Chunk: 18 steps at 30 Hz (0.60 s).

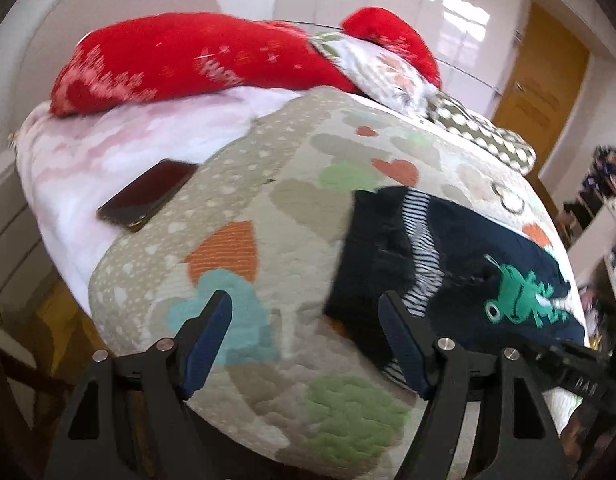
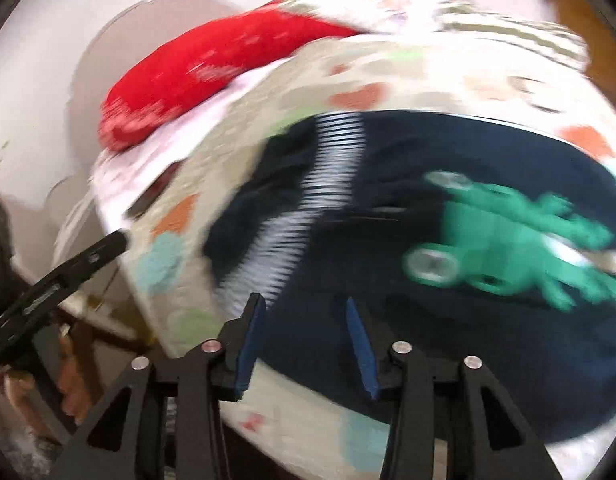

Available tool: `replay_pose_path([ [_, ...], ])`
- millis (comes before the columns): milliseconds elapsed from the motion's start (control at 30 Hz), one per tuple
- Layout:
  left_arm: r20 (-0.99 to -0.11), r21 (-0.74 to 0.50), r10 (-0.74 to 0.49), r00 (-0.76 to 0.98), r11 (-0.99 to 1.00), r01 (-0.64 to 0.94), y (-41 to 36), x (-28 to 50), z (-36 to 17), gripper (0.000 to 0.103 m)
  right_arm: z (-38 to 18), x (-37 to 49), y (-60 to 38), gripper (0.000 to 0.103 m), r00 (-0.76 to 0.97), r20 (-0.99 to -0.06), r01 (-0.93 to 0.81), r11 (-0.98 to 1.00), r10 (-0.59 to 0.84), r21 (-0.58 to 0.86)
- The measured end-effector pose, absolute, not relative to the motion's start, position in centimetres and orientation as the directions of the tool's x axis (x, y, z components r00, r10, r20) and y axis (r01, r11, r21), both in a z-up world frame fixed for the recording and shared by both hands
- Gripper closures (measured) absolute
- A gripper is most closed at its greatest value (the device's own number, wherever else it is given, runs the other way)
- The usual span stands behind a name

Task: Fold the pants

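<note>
Dark navy pants [image 1: 460, 264] with a striped black-and-white band [image 1: 422, 252] and a green frog patch [image 1: 520, 296] lie on a heart-patterned quilt [image 1: 268, 208]. My left gripper [image 1: 306, 304] is open and empty above the quilt, just left of the pants. The right wrist view is blurred: the pants [image 2: 388, 248] and frog patch [image 2: 508, 236] fill it. My right gripper [image 2: 304, 304] is open and empty over the near part of the pants. The left gripper also shows at the left edge of the right wrist view [image 2: 108, 246].
A dark phone [image 1: 148, 194] lies on a pink blanket [image 1: 108, 152] left of the quilt. A red pillow [image 1: 188, 60] and patterned pillows [image 1: 392, 72] sit behind. A yellow door [image 1: 540, 80] is at right. The bed's edge drops off at the near left.
</note>
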<state>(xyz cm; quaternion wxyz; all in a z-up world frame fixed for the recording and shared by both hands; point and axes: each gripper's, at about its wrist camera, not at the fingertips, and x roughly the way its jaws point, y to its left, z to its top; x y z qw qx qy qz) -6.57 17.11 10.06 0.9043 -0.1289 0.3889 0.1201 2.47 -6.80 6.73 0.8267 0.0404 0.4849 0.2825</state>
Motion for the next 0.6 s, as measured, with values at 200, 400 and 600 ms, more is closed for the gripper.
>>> replay_pose_path([
  [200,-0.735,-0.054,0.124,0.667,0.969,-0.241,12.7,-5.6,10.7,0.028,5.3,2.8,-14.4,0.051,0.442,-0.766,-0.223,0.884,0.467,0.411],
  [400,-0.749,0.033,0.158,0.644,0.979,-0.202,9.9,-4.9,10.5,0.028,3.9,2.6,-16.6,0.050,0.452,-0.766,-0.178,0.888,0.456,0.424],
  [600,-0.766,0.067,0.169,0.620,0.980,-0.186,8.6,-4.4,9.8,0.028,3.2,2.7,-16.8,0.050,0.472,-0.762,-0.178,0.895,0.443,0.410],
])
